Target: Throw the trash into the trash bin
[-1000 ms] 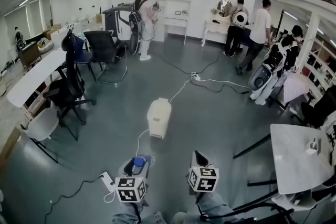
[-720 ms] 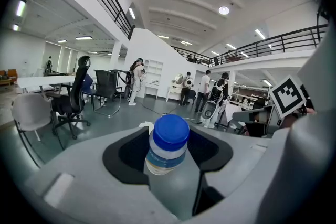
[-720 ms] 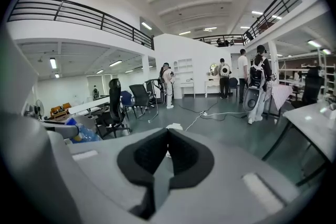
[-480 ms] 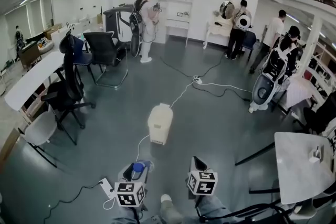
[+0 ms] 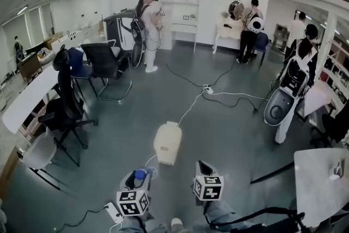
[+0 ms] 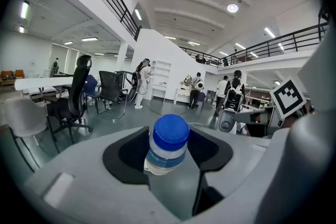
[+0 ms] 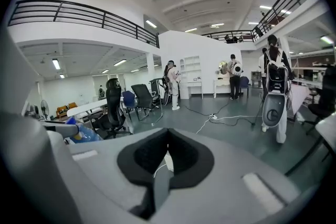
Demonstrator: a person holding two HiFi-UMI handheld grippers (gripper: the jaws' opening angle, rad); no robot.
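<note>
Glossy grey floor [image 5: 229,133]; blue-capped plastic bottle [image 6: 167,148].

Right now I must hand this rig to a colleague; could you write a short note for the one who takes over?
Left gripper: closed on the blue-capped bottle, cap up.
Right gripper: shut, nothing in it.
Trash bin: white, on the floor ahead of both grippers.
Done: the bottle is picked up.
To do: walk to the bin and drop the bottle in; its lid looks closed, so it may need opening first.
</note>
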